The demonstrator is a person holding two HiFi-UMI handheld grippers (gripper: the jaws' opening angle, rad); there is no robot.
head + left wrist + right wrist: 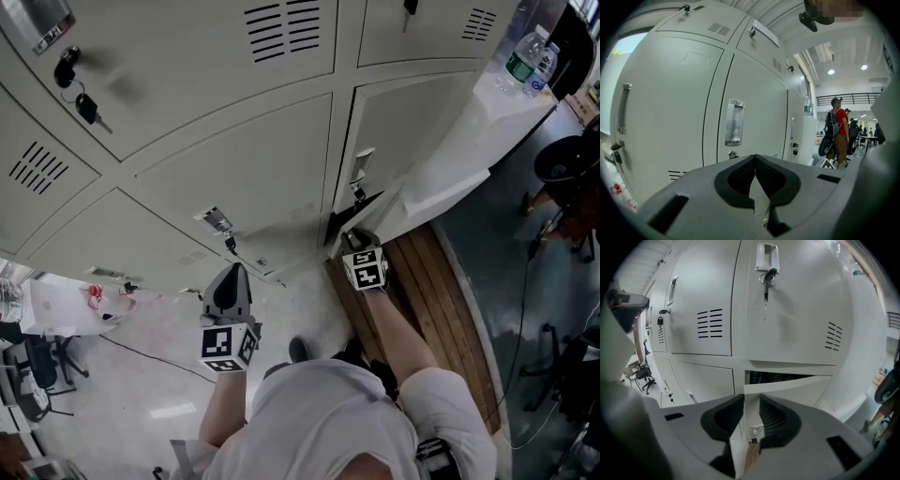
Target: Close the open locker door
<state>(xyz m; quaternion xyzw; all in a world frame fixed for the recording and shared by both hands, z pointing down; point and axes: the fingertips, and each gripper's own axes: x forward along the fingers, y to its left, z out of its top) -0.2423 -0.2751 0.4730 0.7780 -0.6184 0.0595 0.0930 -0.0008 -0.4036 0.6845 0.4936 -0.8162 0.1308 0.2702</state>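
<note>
Right hand-held gripper [751,401] grasps the free edge of the pale grey metal locker door [787,385], ajar in the lower row; left hand-held gripper [753,158] clenched, empty, near closed lockers; closing step likely starting; next move: swing door flush into frame.

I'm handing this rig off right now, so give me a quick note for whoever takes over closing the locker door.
Left gripper: shut, empty, facing closed lockers.
Right gripper: shut on the edge of the locker door.
Door ajar, with a dark gap showing behind it.
Done: door grasped.
To do: swing it flush, then release.
</note>
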